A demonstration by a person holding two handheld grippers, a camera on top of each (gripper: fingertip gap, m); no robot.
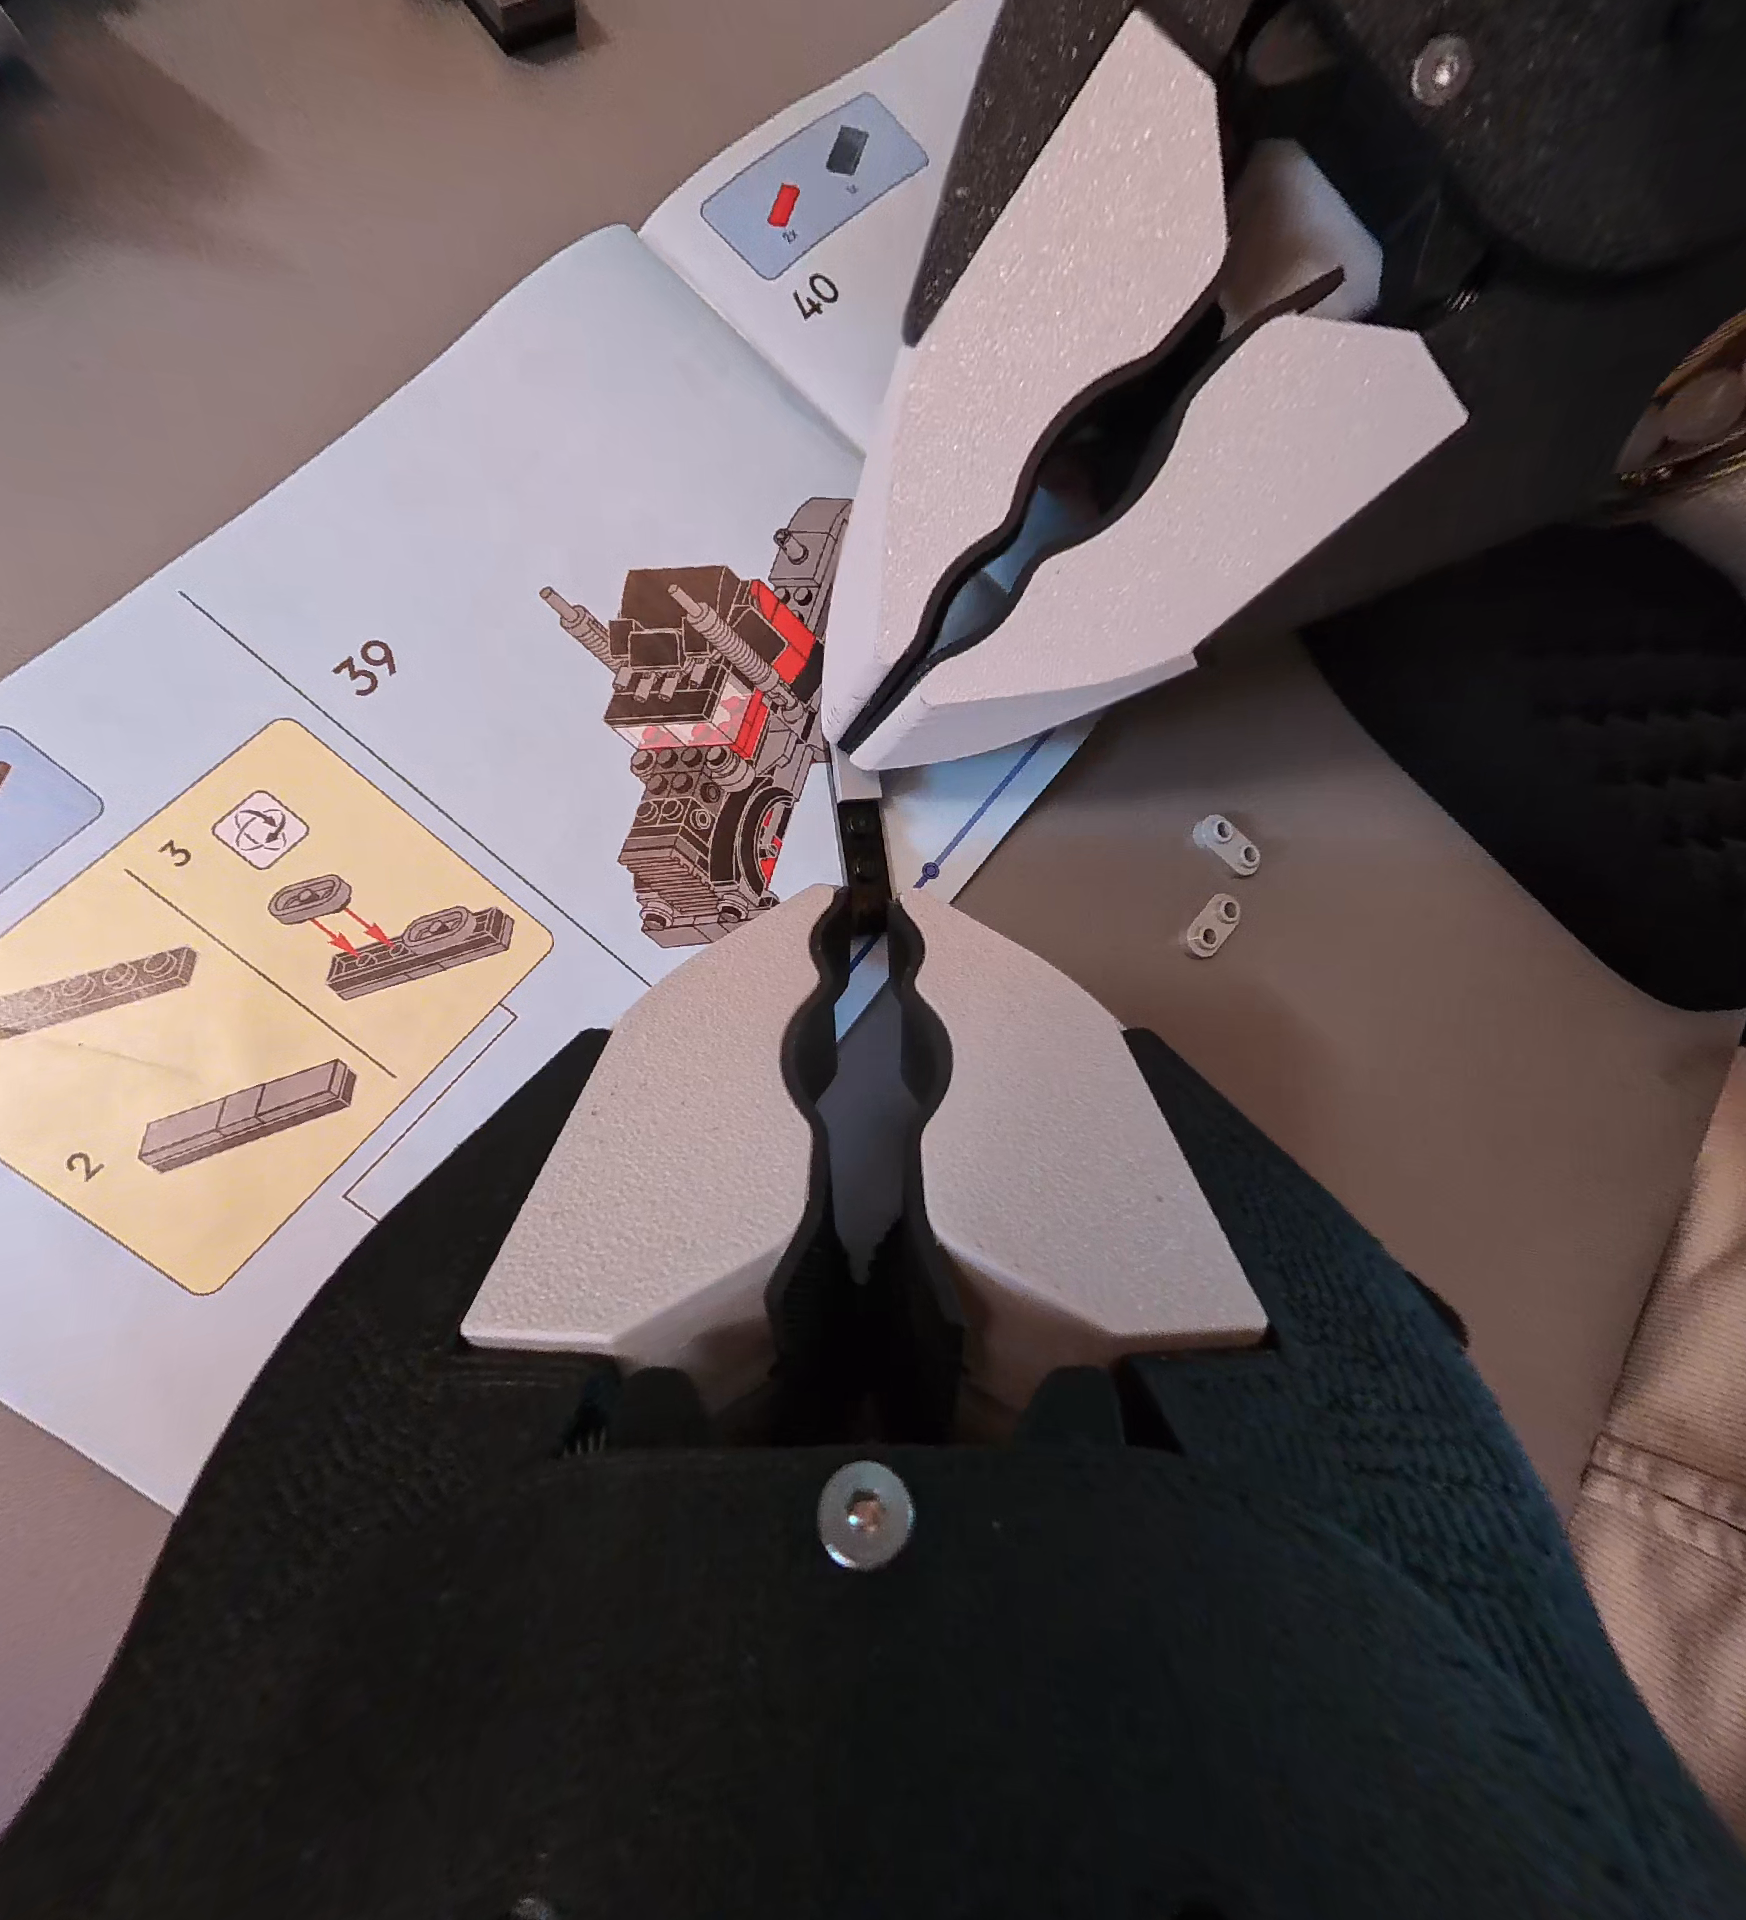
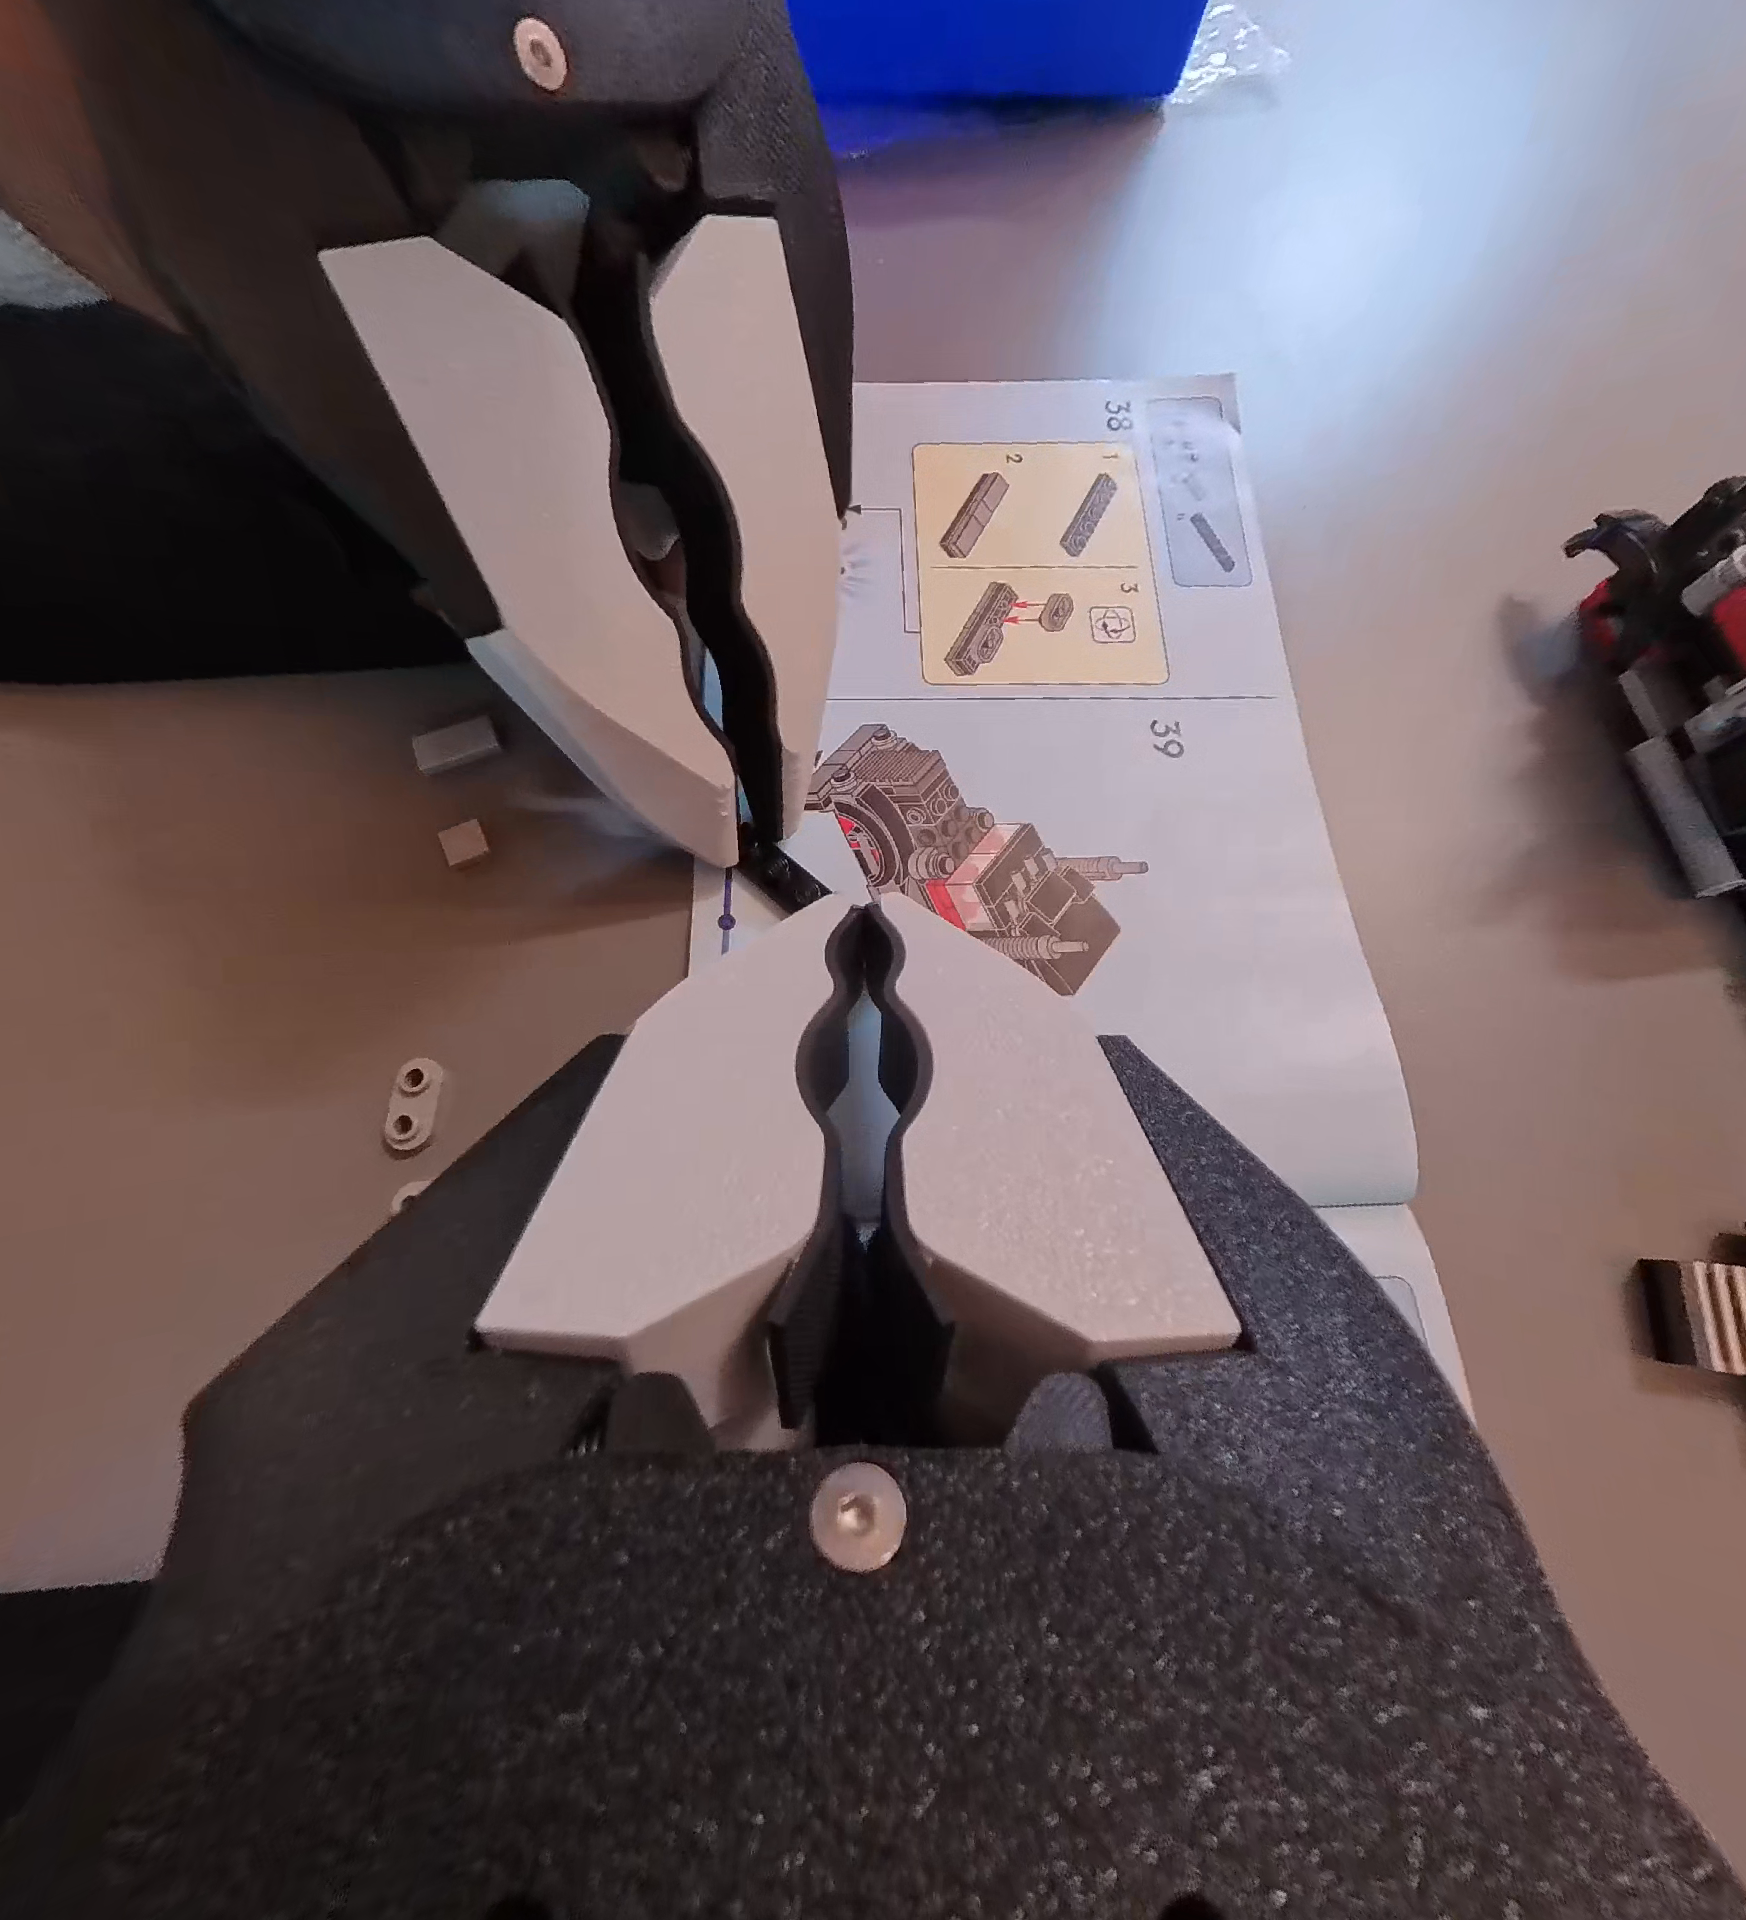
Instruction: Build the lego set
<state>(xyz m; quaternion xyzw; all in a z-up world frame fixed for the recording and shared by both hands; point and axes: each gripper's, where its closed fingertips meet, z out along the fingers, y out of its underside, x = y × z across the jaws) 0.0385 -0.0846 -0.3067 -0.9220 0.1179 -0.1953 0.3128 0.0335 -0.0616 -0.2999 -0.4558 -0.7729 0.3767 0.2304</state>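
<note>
- While a thin black plate [image 1: 864,862] is pinched at one end by the left gripper [image 1: 864,914], its fingers closed on the piece, it is seen in the left wrist view just above the open instruction booklet [image 1: 412,644].
- At the plate's far end the right gripper [image 1: 848,740] is met, its tips pressed together; whether the plate is actually gripped there cannot be told.
- Two small grey rounded plates [image 1: 1220,883] are left loose on the grey-brown table [image 1: 1264,1039], near the booklet's corner.
- In the right wrist view, the right gripper [image 2: 864,914] is shown clenched, with the plate [image 2: 786,878] lying just ahead, between it and the left gripper [image 2: 760,831].
- The step in hand is judged to be a small sub-assembly built on that plate; next, one rounded plate [image 2: 412,1103] would need to be picked up and pressed on.
- A partly built red and black model [image 2: 1721,686], a ribbed grey and black piece [image 2: 1731,1320] and two small grey tiles [image 2: 453,790] are spread over the table [image 2: 1471,260]; a blue box [image 2: 994,47] is seen at its far edge.
</note>
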